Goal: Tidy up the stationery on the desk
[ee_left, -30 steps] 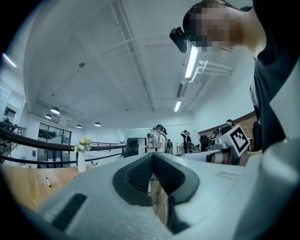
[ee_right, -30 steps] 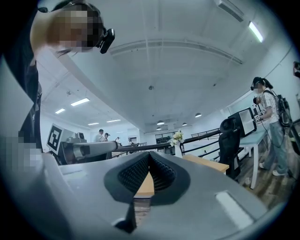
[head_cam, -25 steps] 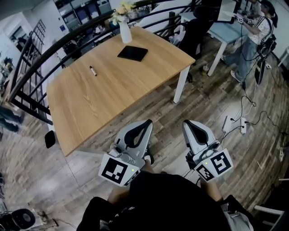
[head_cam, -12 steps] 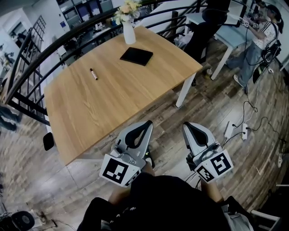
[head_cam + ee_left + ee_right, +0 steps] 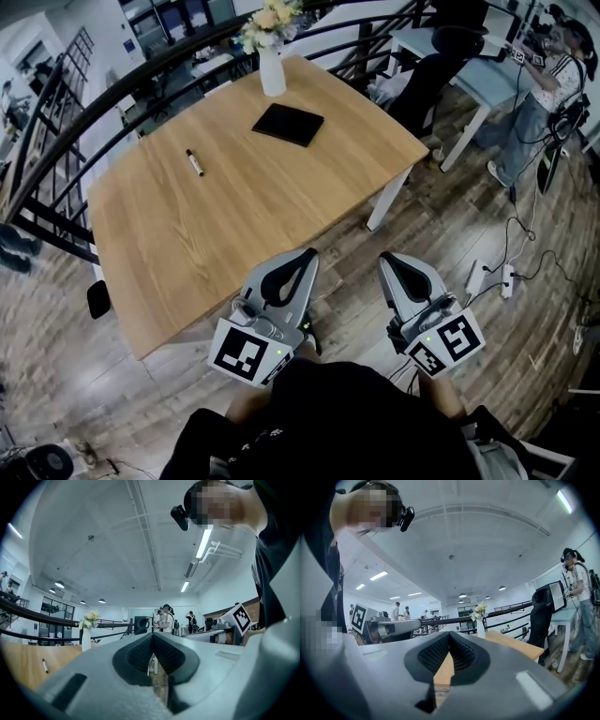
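Observation:
A wooden desk (image 5: 234, 216) stands ahead of me in the head view. On it lie a black-and-white pen (image 5: 194, 162) at the left and a black notebook (image 5: 288, 124) toward the far side. My left gripper (image 5: 307, 256) and right gripper (image 5: 386, 260) are held side by side before the desk's near edge, both shut and empty. In the left gripper view the pen (image 5: 45, 666) lies on the desktop at the far left, beyond the shut left gripper (image 5: 152, 637). The right gripper (image 5: 449, 635) shows its jaws together, with the desk (image 5: 511, 644) beyond.
A white vase of flowers (image 5: 271, 56) stands at the desk's far edge, seen also as the vase (image 5: 480, 626). A black railing (image 5: 112, 75) runs behind the desk. A black chair (image 5: 431, 56), another table and a person (image 5: 553, 84) are at the right. A power strip (image 5: 478, 275) and cables lie on the floor.
The desk has drawn slightly nearer and lower in the head view as I walk toward it. Both grippers keep their places in the picture and stay shut.

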A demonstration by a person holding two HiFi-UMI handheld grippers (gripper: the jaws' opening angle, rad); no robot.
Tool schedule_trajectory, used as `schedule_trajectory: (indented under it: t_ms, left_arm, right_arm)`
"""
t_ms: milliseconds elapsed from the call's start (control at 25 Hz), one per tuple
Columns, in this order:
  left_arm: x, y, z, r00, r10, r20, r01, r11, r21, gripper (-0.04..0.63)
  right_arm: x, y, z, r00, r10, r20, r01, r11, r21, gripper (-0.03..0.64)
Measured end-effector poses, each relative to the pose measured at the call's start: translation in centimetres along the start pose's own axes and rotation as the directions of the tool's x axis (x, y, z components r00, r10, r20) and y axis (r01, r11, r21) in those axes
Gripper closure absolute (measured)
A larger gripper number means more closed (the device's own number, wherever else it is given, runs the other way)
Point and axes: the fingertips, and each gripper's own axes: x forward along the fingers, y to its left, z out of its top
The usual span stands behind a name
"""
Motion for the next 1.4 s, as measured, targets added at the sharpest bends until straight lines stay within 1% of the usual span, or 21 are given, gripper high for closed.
schedule_trajectory:
  t_ms: [480,800,1000,1240,1400]
  left_arm:
    - [2.1,7.4,0.8,1.000,0.020,0.001,-0.020,1.000,0.002,0.612]
    - [2.8,13.1,1.1,0.999,0.042,0.005,-0.042,0.999,0.019,0.612]
    - [2.8,15.9,1.2,0.998,0.055,-0.002,-0.055,0.998,0.032,0.612]
    - [2.2,18.4,0.4,0.994,0.105,0.002,-0.105,0.994,0.011,0.612]
    - [2.9,19.5,-0.2,0.991,0.131,-0.008,-0.131,0.991,0.000,0.612]
  right_arm:
    - [7.4,-1.5,1.1,1.000,0.012,-0.014,-0.012,1.000,-0.005,0.609]
    - [13.3,-2.1,1.5,0.999,0.031,-0.008,-0.032,0.999,-0.009,0.609]
    - [16.5,-2.3,1.7,0.999,0.042,0.000,-0.042,0.999,-0.012,0.609]
    - [19.1,-2.1,1.1,0.997,0.076,-0.007,-0.076,0.997,-0.012,0.608]
    - [20.7,-3.2,0.9,0.995,0.095,-0.017,-0.095,0.995,-0.016,0.609]
